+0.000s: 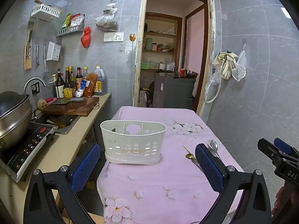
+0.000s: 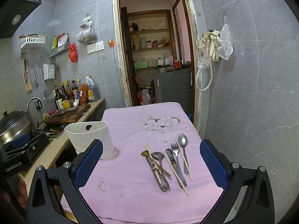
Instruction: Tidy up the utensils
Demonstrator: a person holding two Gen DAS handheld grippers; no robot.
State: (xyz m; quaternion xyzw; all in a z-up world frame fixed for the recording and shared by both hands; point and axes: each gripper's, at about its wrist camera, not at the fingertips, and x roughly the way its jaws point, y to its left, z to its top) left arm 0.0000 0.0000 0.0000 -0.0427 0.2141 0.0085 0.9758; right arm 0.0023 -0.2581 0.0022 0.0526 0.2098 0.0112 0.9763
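Left gripper: held level over the near end of the table, pointing at the doorway; jaws spread wide, nothing between them.
Right gripper: also level, out to the right of the left one, over the near table edge; jaws wide apart, empty, touching nothing.
Hands: only a sliver of the person's hand shows at the edge of each view, gripping the other tool's handle.
Caddy: white, slotted, upright, dead ahead of the left gripper, between its fingers in view; from the right gripper it sits ahead-left, behind the left finger.
Utensils: a loose cluster lying flat on the pink cloth, straight ahead of the right gripper, between its fingers in view.
In the pile: spoon, fork, chopsticks, a gold spoon, more steel pieces overlapping.
Left side: counter with wok and cutting board, beyond the left gripper's left finger.
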